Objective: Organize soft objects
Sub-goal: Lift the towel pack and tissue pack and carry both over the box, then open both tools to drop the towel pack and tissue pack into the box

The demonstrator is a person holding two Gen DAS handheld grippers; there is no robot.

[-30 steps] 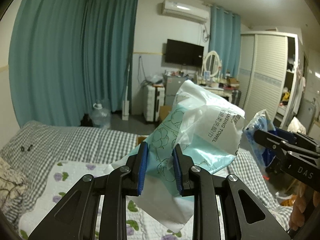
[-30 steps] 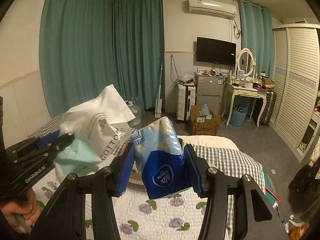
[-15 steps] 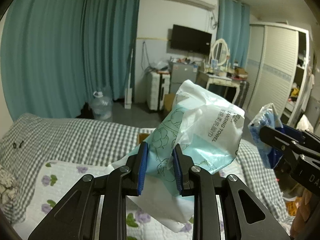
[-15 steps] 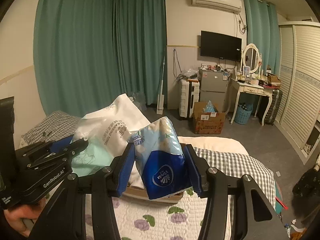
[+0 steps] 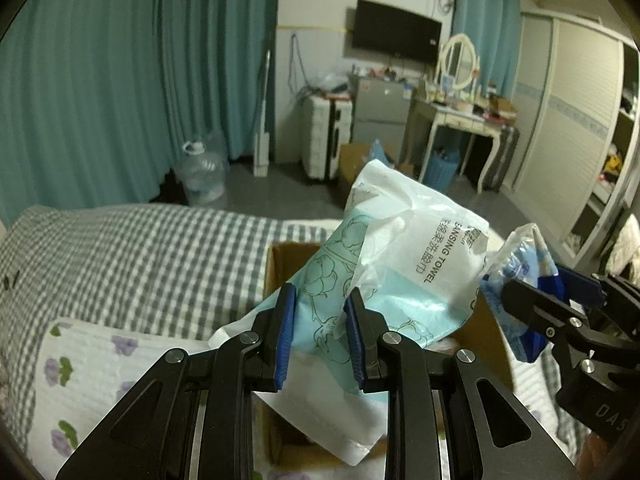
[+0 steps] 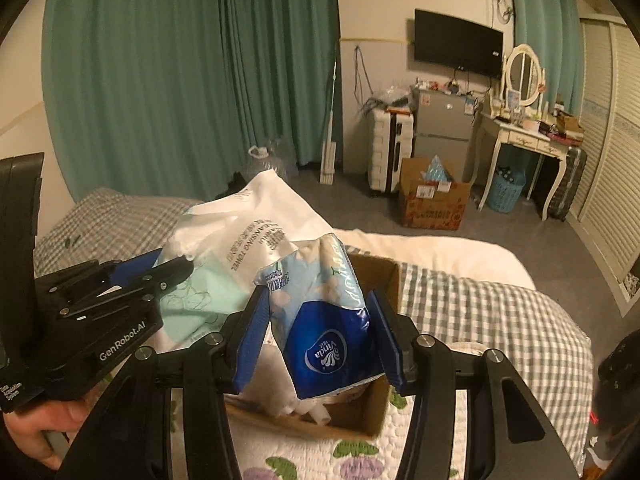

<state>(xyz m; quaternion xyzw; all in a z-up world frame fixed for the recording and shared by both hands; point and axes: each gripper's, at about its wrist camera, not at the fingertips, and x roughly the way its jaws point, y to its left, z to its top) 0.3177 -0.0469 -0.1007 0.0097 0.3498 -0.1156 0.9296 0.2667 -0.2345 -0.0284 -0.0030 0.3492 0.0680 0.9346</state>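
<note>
My left gripper [image 5: 319,336] is shut on a white and pale-green cleansing towel pack [image 5: 404,264], held above an open cardboard box [image 5: 280,260] on the bed. The pack also shows in the right wrist view [image 6: 240,240]. My right gripper [image 6: 320,336] is shut on a blue Vinda tissue pack [image 6: 328,320], held over the same box [image 6: 380,276]. In the left wrist view the tissue pack [image 5: 524,264] sits at the right, next to the towel pack.
The box rests on a floral quilt [image 6: 360,452] over a grey checked bedcover [image 5: 140,256]. Beyond the bed are teal curtains [image 6: 180,80], a water jug [image 5: 200,172], a suitcase [image 6: 384,152], a second cardboard box [image 6: 434,200] and a dressing table [image 6: 520,136].
Both grippers have tilted downward and moved toward the cardboard box with their packs; the box has come into view under them. Both grips are unchanged.
</note>
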